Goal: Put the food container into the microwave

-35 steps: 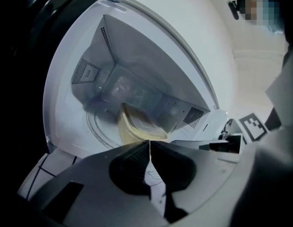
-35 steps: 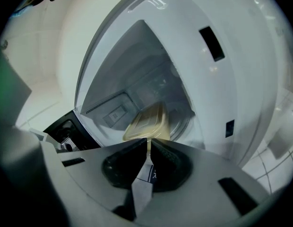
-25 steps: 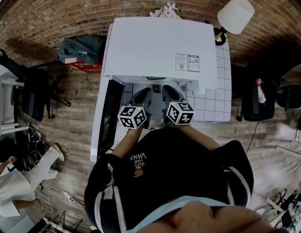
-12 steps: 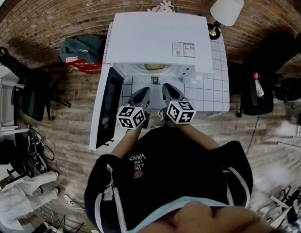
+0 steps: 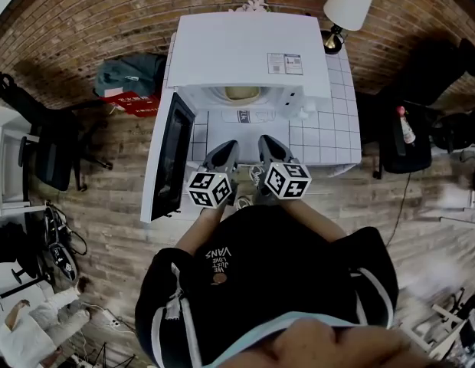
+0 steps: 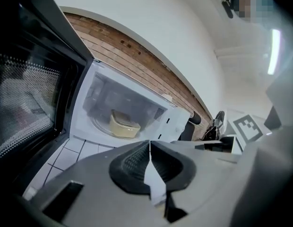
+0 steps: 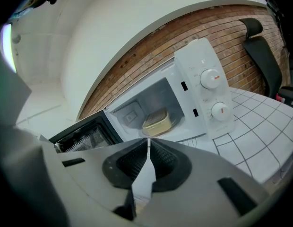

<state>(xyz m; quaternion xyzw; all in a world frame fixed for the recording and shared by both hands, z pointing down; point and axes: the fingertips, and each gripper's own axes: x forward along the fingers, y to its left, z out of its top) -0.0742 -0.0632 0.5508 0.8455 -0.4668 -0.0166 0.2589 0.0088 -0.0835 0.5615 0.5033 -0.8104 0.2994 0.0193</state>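
The cream food container sits on the turntable inside the white microwave, whose door hangs open to the left. Both grippers are out in front of the oven, away from the container. My left gripper is shut with nothing between its jaws. My right gripper is shut and empty too. Each points toward the open cavity.
The microwave stands on a white tiled table. A lamp stands at the table's back right corner. A bag lies on the floor to the left, and chairs stand on both sides.
Both grippers have drawn back from the microwave mouth toward the person. The container now shows inside the cavity.
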